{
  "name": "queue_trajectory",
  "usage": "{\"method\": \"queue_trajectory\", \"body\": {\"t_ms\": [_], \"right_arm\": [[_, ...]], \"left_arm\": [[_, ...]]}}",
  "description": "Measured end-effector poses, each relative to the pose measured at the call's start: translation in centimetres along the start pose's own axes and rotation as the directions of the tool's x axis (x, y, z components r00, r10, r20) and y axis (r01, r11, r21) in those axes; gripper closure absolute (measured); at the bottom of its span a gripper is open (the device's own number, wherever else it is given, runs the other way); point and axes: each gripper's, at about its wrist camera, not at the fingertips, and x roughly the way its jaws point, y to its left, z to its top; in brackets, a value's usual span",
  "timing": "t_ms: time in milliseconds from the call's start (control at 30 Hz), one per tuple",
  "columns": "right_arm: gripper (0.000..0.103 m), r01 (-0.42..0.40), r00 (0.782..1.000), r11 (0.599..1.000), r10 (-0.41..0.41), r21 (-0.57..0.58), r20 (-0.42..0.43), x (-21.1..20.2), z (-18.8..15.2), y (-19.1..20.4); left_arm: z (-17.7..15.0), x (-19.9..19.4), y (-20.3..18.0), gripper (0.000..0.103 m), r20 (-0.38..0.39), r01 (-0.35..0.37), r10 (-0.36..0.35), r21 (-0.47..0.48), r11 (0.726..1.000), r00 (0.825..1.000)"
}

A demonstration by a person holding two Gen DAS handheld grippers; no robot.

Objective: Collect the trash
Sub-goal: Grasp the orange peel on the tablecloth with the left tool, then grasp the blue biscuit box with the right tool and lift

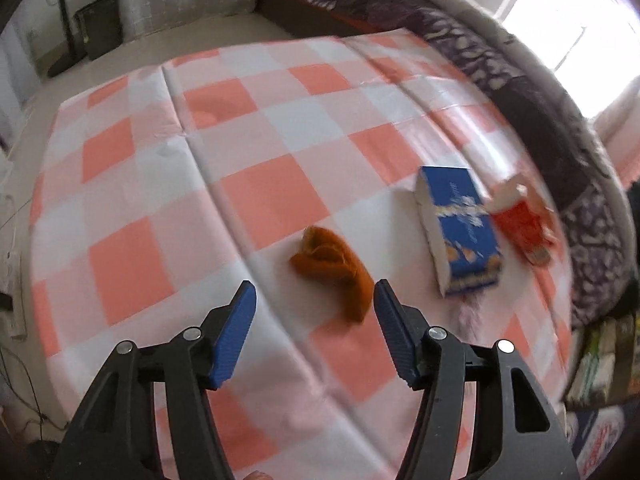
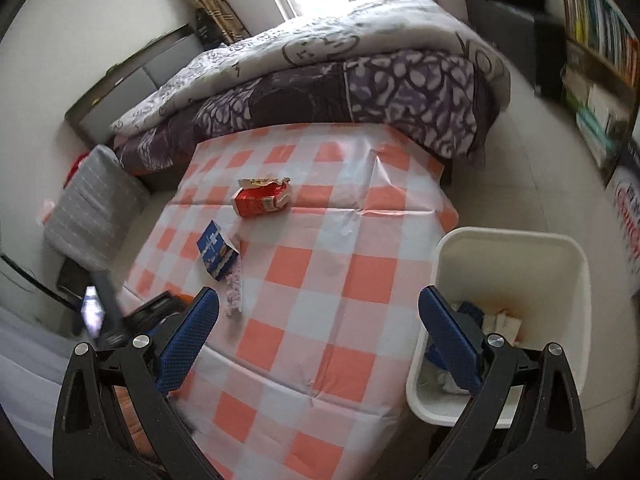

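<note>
Below left gripper point(image 1: 315, 300): orange peel point(image 1: 334, 270)

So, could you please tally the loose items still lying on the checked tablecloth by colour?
Orange: 1, the orange peel
Blue: 1, the blue box
Red: 1, the red carton
Pale: 1, the crumpled wrapper beside the blue box
Total: 4
</note>
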Motion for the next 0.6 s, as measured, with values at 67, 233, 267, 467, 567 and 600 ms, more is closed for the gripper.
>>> {"method": "queue_trajectory", "body": {"t_ms": [67,233,267,467,567,600], "right_arm": [[0.007,-0.008,1.000,1.000,0.008,0.009,-0.006,0.1,0.3,-0.1],[0.007,0.013,1.000,1.000,-0.013,-0.025,-0.028,0.8,0.2,0.5],[0.007,0.023,0.999,0.999,-0.024,-0.031,-0.028,1.0,0.1,0.6],[0.007,0.063,0.998,0.988,-0.064,-0.142,-0.006,2.2,-1.2,3.0],[0.007,0.047,0.995,0.970,-0.067,-0.240,-0.077,5.2,-2.3,6.2],[0.007,0.031,0.993,0.967,-0.059,-0.254,-0.105,6.2,-2.4,7.1]], "left_arm": [[0.4,1.1,-0.7,0.043,-0.003,-0.024,0.024,-0.019,1.000,1.000],[1.2,1.5,-0.8,0.075,0.004,-0.044,0.043,0.062,0.997,0.999],[1.1,1.3,-0.3,0.078,-0.009,-0.029,0.030,0.064,0.998,1.000],[-0.5,-4.1,6.2,0.082,-0.051,0.056,-0.054,0.056,0.997,0.997],[-1.3,-9.4,9.0,0.082,-0.023,0.110,-0.109,0.064,0.992,0.994],[-1.7,-11.5,9.8,0.082,0.000,0.120,-0.121,0.076,0.990,0.993]]}}
